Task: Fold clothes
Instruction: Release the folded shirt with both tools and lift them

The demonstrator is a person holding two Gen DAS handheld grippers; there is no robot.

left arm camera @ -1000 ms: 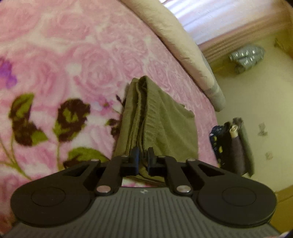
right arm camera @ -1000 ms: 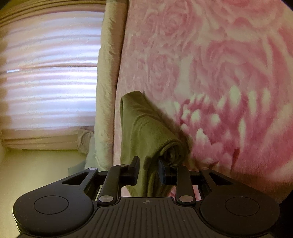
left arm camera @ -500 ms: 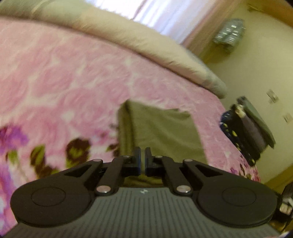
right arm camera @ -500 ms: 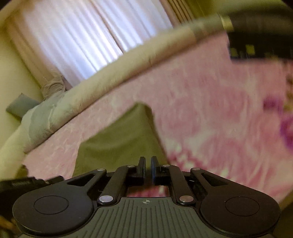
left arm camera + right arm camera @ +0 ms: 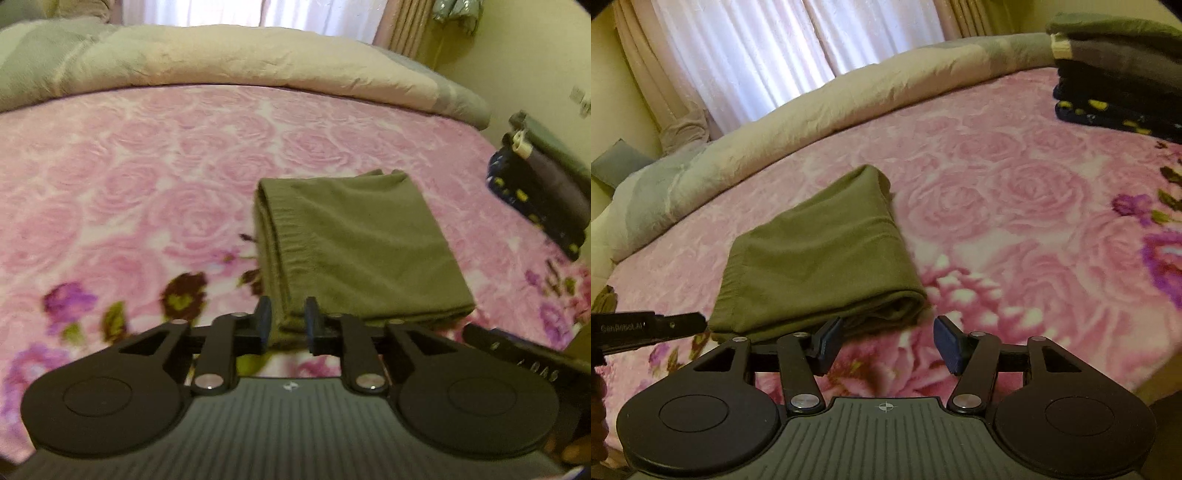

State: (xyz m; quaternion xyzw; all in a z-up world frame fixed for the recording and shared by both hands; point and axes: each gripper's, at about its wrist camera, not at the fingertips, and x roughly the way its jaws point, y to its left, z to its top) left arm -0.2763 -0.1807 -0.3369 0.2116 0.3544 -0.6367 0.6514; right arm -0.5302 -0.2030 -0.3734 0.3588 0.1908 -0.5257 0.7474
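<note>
A folded olive-green garment (image 5: 354, 247) lies flat on the pink rose-patterned blanket (image 5: 147, 192); it also shows in the right wrist view (image 5: 820, 258). My left gripper (image 5: 287, 325) is partly open, its fingers on either side of the garment's near left corner, not pinching it. My right gripper (image 5: 888, 345) is wide open and empty, just in front of the garment's near right corner, a little apart from it. The other gripper's body shows at the edge of each view (image 5: 524, 354) (image 5: 646, 326).
A stack of folded clothes (image 5: 543, 192) sits at the bed's right side, also in the right wrist view (image 5: 1123, 74). A rolled beige-grey duvet (image 5: 221, 66) runs along the far edge, with curtains (image 5: 775, 55) behind. The bed's near edge is at the lower right (image 5: 1160, 365).
Both grippers held the garment shut and laid it down flat on the blanket. Both have since opened and let go, the right one wider, and drawn back a little.
</note>
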